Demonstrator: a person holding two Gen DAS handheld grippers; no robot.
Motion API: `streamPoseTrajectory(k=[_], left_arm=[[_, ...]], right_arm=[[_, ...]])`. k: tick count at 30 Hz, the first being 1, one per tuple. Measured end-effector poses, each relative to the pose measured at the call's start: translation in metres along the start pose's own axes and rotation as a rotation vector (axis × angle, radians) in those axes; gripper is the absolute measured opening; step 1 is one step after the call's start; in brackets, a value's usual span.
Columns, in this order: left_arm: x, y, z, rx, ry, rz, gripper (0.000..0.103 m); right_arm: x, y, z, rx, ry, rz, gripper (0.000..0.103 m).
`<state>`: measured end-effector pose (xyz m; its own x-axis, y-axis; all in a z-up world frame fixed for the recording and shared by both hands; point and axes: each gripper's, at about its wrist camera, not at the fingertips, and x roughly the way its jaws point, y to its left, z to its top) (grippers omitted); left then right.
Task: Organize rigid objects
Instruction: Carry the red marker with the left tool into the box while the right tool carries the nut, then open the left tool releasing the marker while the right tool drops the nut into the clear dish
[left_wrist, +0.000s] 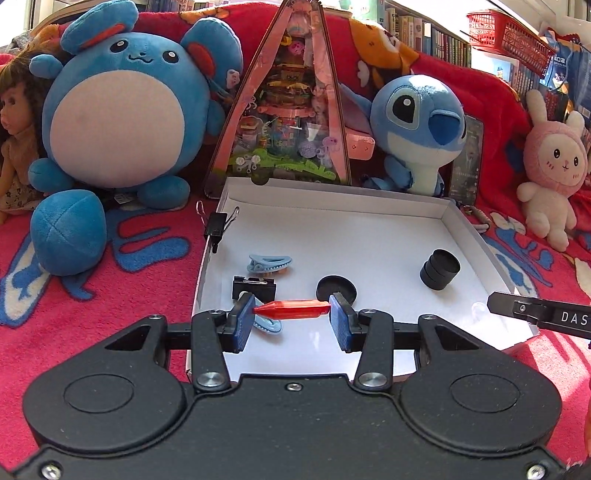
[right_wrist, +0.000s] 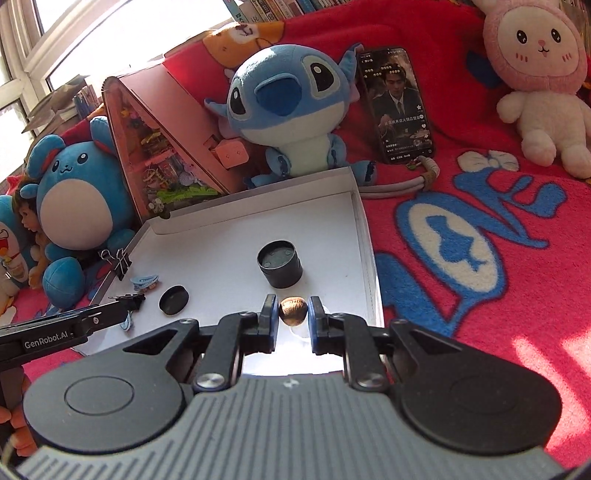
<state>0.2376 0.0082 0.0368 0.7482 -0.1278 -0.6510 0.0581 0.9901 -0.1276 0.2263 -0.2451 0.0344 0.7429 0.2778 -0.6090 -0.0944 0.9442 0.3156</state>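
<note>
A white shallow box lies on a red blanket. My left gripper is shut on a red pointed plastic piece, held crosswise above the box's near left part. In the box lie a blue hair clip, a black binder clip, a black round lid and a stack of black discs. My right gripper is shut on a brown walnut-like nut above the box's near right part. The black stack and lid lie beyond it.
A binder clip grips the box's left wall. Plush toys, a pink triangular dollhouse, a blue Stitch plush, a phone and a pink bunny stand around the box. The right gripper's finger shows at the right.
</note>
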Motion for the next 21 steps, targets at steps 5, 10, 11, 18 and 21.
streamPoseTrajectory(k=[5, 10, 11, 18, 21], left_arm=[[0.007, -0.001, -0.002, 0.000, 0.008, 0.009, 0.042], [0.011, -0.001, -0.003, 0.003, 0.015, 0.012, 0.042], [0.011, -0.001, -0.004, 0.003, 0.016, 0.012, 0.042], [0.016, 0.001, -0.006, -0.001, 0.023, 0.021, 0.042], [0.018, 0.001, -0.007, -0.003, 0.027, 0.022, 0.042]], right_arm=[[0.006, 0.001, 0.001, -0.012, 0.010, -0.022, 0.021], [0.010, -0.001, 0.001, -0.008, 0.018, -0.032, 0.021], [0.011, -0.002, 0.000, -0.008, 0.020, -0.033, 0.021], [0.013, -0.003, -0.001, -0.002, 0.025, -0.035, 0.021], [0.014, -0.003, -0.001, -0.003, 0.026, -0.036, 0.021]])
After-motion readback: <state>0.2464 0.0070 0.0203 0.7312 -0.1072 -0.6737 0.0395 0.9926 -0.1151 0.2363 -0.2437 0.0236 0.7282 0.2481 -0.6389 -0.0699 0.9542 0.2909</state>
